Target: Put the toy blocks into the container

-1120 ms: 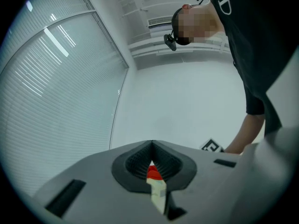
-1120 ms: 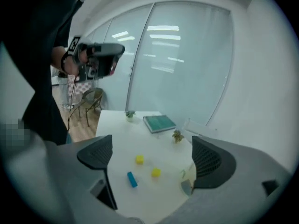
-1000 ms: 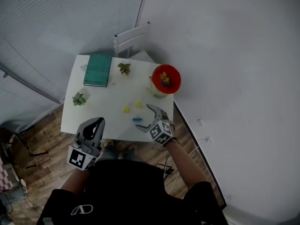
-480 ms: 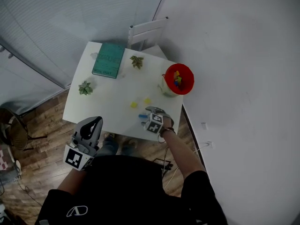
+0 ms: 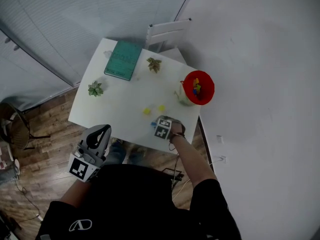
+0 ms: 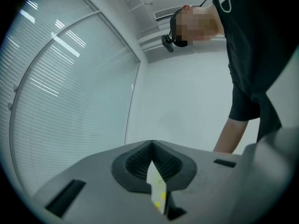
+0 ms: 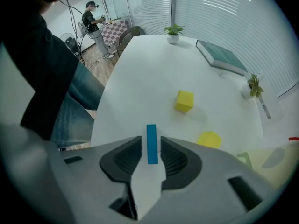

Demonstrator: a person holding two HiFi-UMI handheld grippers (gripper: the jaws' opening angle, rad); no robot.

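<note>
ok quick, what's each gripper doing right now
Left gripper: shut, nothing held.
Right gripper: open; its jaws have just been closing around the blue block, which is not gripped yet, as a thin gap shows on each side.

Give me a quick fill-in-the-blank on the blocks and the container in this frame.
1. The container that holds blocks is ___.
2. ___ yellow blocks lie loose on the table.
3. The long thin block on the table is ___.
Missing words: red; two; blue.
</note>
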